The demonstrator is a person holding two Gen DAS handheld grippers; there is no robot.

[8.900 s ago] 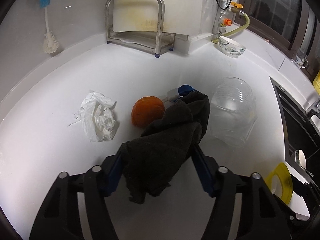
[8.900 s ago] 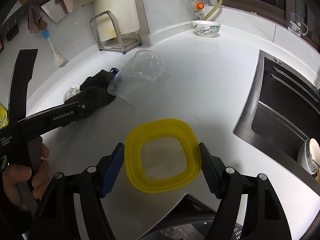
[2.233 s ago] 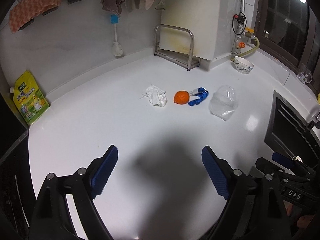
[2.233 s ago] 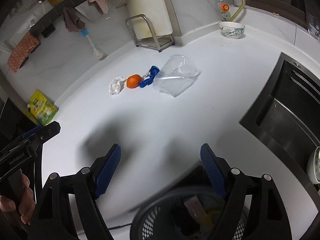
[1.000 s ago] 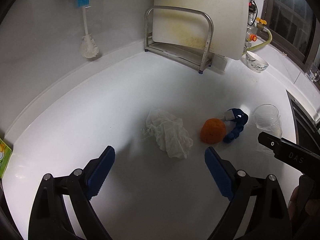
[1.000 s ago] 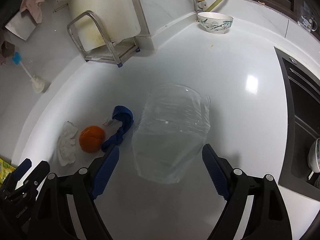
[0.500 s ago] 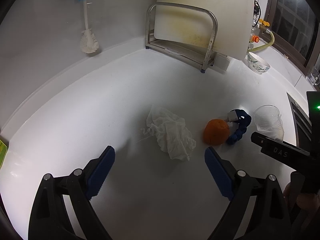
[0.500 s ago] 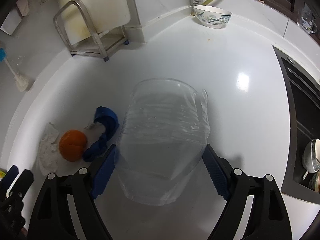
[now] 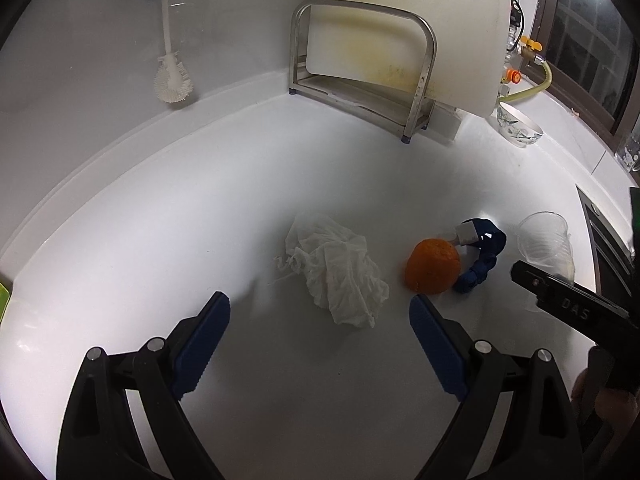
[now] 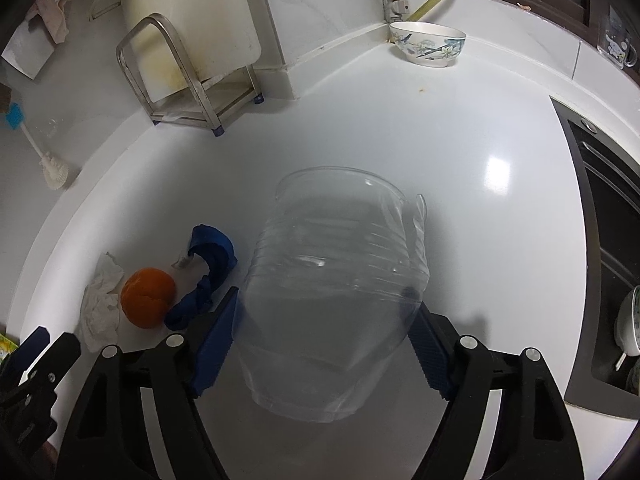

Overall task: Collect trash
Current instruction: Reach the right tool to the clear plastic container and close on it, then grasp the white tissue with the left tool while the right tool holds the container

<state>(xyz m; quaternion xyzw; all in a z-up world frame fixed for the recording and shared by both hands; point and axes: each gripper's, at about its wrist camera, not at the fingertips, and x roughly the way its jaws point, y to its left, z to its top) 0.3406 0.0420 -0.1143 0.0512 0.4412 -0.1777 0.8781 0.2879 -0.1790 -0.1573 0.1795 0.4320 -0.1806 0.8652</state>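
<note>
The right gripper (image 10: 326, 328) was closing its fingers around the clear plastic container (image 10: 332, 280) lying on the worktop (image 10: 460, 152), while the left gripper (image 9: 320, 336) hung with fingers apart.

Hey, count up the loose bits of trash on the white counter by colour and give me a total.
White: 1, crumpled tissue
Orange: 1, orange peel
Blue: 1, blue twisted wrapper
Clear: 1, clear plastic container
Total: 4
</note>
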